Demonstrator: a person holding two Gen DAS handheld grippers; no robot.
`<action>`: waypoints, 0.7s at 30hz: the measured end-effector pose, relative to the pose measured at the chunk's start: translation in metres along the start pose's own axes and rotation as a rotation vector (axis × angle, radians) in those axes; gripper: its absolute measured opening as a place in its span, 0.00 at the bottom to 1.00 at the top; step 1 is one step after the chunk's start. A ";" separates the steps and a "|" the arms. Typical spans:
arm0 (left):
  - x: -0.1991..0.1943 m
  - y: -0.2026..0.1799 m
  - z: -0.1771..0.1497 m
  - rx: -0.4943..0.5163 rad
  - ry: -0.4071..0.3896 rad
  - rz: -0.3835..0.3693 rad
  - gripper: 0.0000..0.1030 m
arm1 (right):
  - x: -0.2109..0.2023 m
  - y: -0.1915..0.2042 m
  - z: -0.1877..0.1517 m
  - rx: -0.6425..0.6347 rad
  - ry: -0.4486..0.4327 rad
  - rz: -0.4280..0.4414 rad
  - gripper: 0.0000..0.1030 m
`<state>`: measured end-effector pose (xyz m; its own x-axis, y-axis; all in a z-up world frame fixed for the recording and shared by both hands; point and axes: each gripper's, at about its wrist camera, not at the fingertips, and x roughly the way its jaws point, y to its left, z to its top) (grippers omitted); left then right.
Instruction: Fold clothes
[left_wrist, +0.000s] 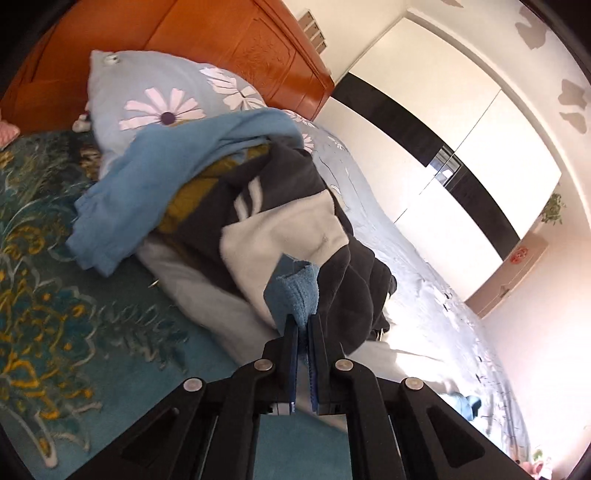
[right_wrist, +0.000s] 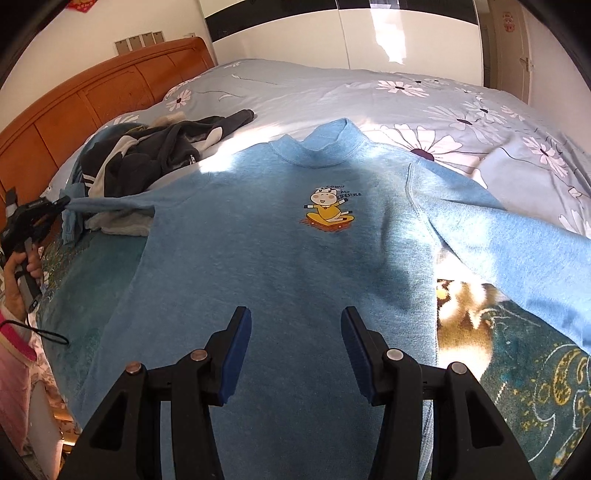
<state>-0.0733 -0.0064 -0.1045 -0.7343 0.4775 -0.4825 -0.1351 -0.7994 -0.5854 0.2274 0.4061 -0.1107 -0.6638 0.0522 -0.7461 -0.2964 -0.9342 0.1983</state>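
A light blue sweatshirt (right_wrist: 295, 251) with a small yellow cartoon print lies face up and spread out on the bed. My right gripper (right_wrist: 295, 325) is open and empty, hovering over the sweatshirt's lower body. My left gripper (left_wrist: 303, 321) is shut on the cuff of the sweatshirt's sleeve (left_wrist: 293, 291). In the right wrist view it (right_wrist: 64, 202) holds that sleeve (right_wrist: 110, 203) stretched out to the left edge of the bed. The other sleeve (right_wrist: 517, 251) lies out to the right.
A pile of dark, white and blue clothes (left_wrist: 258, 206) lies beside the sweatshirt, next to a floral pillow (left_wrist: 147, 103). A teal patterned blanket (left_wrist: 74, 295) and a flowered quilt (right_wrist: 443, 96) cover the bed. An orange wooden headboard (right_wrist: 74, 110) and a wardrobe (left_wrist: 461, 155) stand beyond.
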 end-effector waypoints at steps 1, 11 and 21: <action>-0.001 0.013 -0.005 -0.015 0.024 0.025 0.06 | -0.001 0.000 -0.001 0.003 0.000 0.001 0.51; 0.000 0.077 -0.051 -0.222 0.179 0.101 0.12 | -0.030 -0.013 0.000 0.034 -0.043 -0.014 0.51; -0.069 0.011 -0.060 -0.028 0.071 0.121 0.43 | -0.114 -0.142 -0.045 0.282 -0.097 -0.356 0.51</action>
<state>0.0160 -0.0257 -0.1169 -0.6954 0.4033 -0.5948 -0.0291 -0.8428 -0.5375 0.3757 0.5170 -0.0826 -0.5437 0.3978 -0.7390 -0.6841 -0.7202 0.1156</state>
